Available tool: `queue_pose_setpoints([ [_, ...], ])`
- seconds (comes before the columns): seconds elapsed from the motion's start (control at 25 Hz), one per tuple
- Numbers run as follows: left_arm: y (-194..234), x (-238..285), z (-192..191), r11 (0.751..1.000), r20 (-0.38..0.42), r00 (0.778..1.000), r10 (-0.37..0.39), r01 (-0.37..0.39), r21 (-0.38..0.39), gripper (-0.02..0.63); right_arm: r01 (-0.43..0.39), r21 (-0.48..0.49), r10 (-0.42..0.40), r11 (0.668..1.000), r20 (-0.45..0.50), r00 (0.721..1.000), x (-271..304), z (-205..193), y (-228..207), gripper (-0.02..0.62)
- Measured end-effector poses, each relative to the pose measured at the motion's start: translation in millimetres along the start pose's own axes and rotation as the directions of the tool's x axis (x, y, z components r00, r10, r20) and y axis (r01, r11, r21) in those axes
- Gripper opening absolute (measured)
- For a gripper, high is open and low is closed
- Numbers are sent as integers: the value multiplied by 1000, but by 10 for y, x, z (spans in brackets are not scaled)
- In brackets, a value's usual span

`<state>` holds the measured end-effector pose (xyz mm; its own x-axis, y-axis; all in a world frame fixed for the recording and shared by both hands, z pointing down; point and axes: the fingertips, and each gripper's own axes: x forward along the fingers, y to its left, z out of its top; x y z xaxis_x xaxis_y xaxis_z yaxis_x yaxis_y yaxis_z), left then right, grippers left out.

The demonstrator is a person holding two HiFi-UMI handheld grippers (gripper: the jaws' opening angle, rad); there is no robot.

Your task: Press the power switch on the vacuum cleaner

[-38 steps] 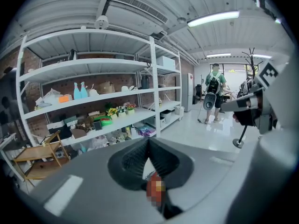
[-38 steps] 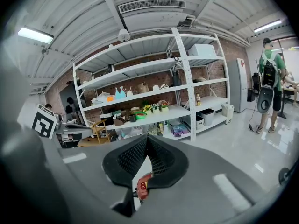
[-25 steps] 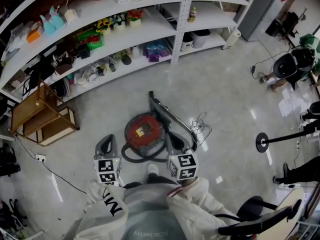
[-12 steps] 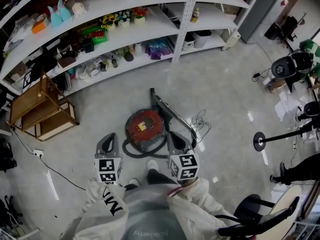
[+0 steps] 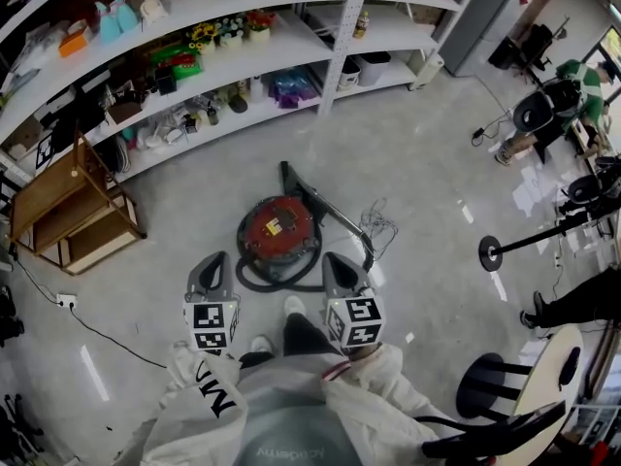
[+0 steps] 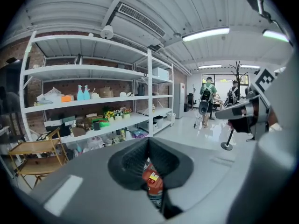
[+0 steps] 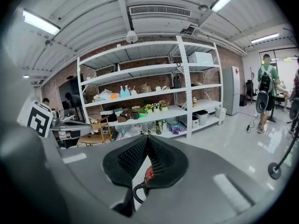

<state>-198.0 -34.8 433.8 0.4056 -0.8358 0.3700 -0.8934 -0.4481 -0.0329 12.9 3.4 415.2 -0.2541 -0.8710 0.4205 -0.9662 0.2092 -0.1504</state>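
Observation:
The red round vacuum cleaner [image 5: 279,233] lies on the grey floor in front of my feet. Its black hose [image 5: 260,283] curls round its near side, and its wand [image 5: 325,212] runs off to the right. My left gripper [image 5: 214,259] hangs above the floor just near-left of the vacuum, shut and holding nothing. My right gripper [image 5: 332,258] hovers near-right of it, also shut and holding nothing. In the left gripper view the vacuum cleaner [image 6: 152,181] shows below the closed left gripper [image 6: 148,141]. Under the right gripper [image 7: 147,138] a red sliver and the hose [image 7: 138,192] show.
Long white shelves [image 5: 243,66] full of small items run along the back. A wooden rack [image 5: 68,212] stands at the left, with a power strip [image 5: 66,301] and cord near it. A loose cable coil [image 5: 376,223], a round stand base [image 5: 490,252] and a chair [image 5: 485,396] are on the right. People stand far right.
The head view has shifted a little, so the vacuum sits slightly farther from both grippers in the picture. Both grippers keep the same pose and stay shut.

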Motion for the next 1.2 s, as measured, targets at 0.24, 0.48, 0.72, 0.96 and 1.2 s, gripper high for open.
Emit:
queue_pose_setpoints([
  [0.24,22,-350,-54,999,22,999,-32,32,9,0,31,15,-31,999,30,999,-289,-106,269,2],
  [0.48,-40,-583,-170,997,22,997,-73,73,11,0,62,27,-63,998,41,997,-541,-241,448,2],
  [0.72,-152,-738,-209,993,18,993,-116,116,18,0,87,42,-88,995,27,996,-731,-369,553,2],
  [0.96,-174,-822,-236,990,0,991,-134,134,30,0,92,61,-93,994,16,996,-799,-455,613,2],
  [1.2,-200,-808,-189,990,-2,991,-135,135,29,0,77,69,-79,995,15,997,-782,-463,622,2],
])
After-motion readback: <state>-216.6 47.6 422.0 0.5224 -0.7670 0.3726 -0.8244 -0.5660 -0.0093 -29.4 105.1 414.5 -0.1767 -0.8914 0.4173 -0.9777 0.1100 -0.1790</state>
